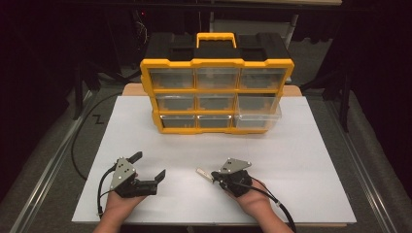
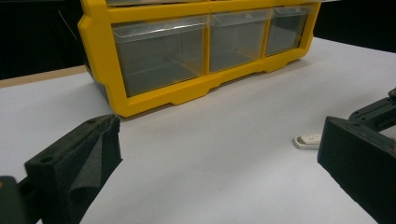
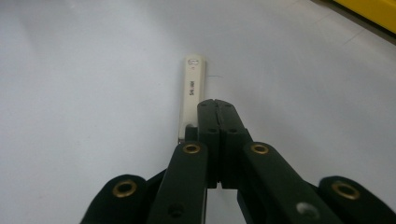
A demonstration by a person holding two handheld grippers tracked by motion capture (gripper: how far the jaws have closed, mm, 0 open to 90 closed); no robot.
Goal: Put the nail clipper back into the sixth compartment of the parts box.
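Object: small white stick (image 3: 192, 95), flat, slim, dark print on top | Place: near white table (image 1: 301, 160) area, right of centre, before yellow drawer cabinet (image 1: 216, 83) | Right gripper (image 1: 212, 176): jaws pressed together, stick beside them; grip uncertain | Left gripper (image 1: 149, 165): spread, empty | Handling: likely light, stiff, smooth; pinch its long edges mid-length.

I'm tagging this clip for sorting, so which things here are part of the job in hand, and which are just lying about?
In the job:
- small white stick, gripped at its near end
- right gripper, shut on it
- yellow drawer organizer, bottom right drawer pulled out

Just there:
- left gripper, open and holding nothing
- white table sheet
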